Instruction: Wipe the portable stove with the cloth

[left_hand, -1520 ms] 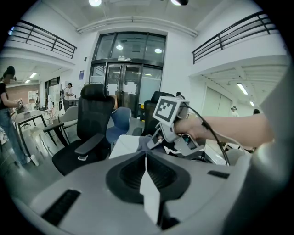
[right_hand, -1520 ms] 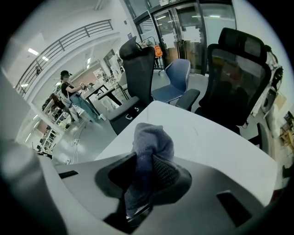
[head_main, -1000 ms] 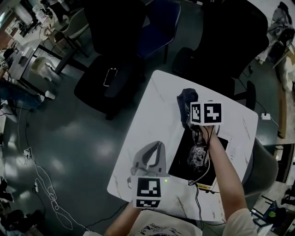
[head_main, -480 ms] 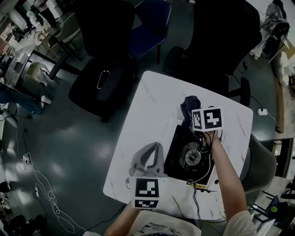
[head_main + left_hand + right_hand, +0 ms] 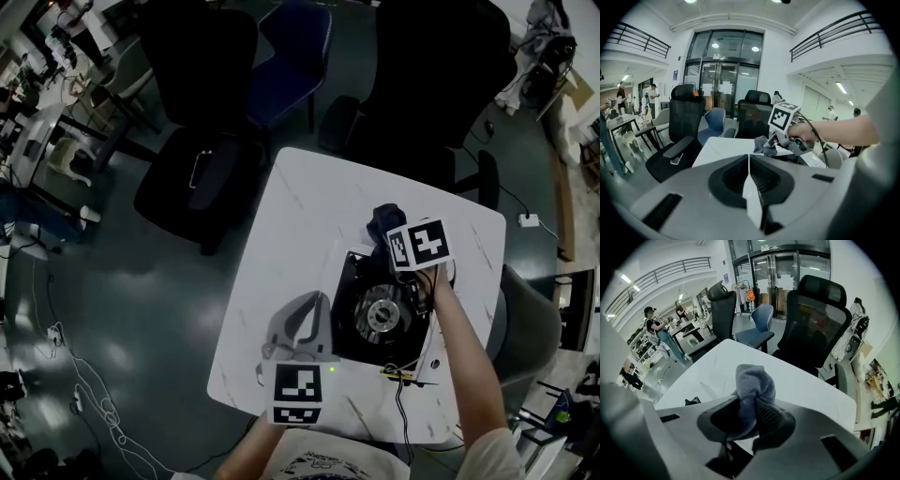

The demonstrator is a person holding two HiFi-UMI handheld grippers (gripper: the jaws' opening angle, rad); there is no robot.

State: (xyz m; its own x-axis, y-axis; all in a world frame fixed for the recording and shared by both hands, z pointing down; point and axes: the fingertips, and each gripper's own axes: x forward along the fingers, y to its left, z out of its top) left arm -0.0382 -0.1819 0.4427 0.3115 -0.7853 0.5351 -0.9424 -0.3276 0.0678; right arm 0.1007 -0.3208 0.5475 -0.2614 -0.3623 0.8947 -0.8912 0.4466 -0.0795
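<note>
The portable stove sits low and right of centre in the head view, on the right half of the white table, its round burner facing up. Its dark body looks nearly square, so I cannot name a long axis with any confidence. The cloth is a bunched blue-grey wad, its long axis running along the jaws and poking out past their tips. In the head view it hangs at the stove's upper edge. The right gripper is clamped on it. The left gripper has its jaws pressed together on nothing, at the table's lower left, just beside the stove. Black office chairs ring the table's upper side.
</note>
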